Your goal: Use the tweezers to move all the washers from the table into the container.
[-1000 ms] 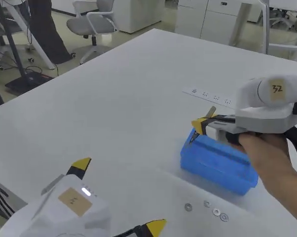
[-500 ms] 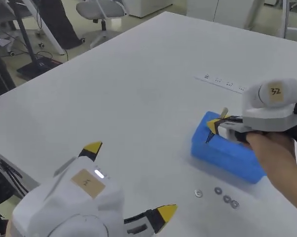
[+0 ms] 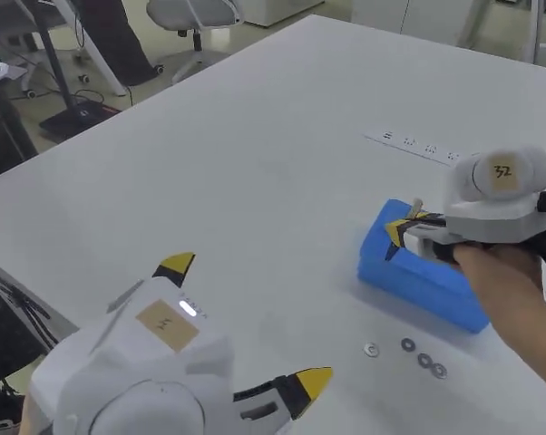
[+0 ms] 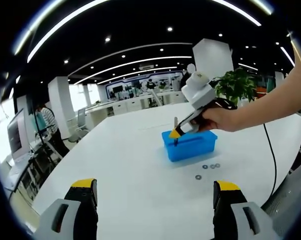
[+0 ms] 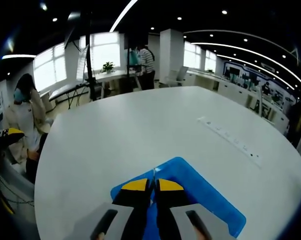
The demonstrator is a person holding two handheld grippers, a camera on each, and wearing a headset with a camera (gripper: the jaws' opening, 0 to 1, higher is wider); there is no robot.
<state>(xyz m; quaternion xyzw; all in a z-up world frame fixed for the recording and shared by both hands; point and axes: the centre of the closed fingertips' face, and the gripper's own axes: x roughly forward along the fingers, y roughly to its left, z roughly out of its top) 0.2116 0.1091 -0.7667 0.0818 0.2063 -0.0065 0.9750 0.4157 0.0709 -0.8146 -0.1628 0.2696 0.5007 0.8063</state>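
In the head view the left gripper (image 3: 246,323) is near, jaws wide apart and holding nothing, while the right gripper (image 3: 395,237) pinches the tweezers (image 3: 416,208) over the left end of the blue container (image 3: 418,281), and four washers (image 3: 407,344) lie on the white table (image 3: 255,163) just near of it. The left gripper view shows its own gripper (image 4: 154,187) spread wide, with the container (image 4: 190,147) far ahead and the washers (image 4: 211,166) just near of it. In the right gripper view the gripper (image 5: 150,185) has its jaws closed tight on the thin tweezers (image 5: 153,173), right above the container (image 5: 200,195)

I see a broad white table (image 3: 255,181) carrying a blue rectangular plastic container (image 3: 409,281), four small metal washers (image 3: 407,344) just beside it, and a flat white power strip (image 3: 418,148).
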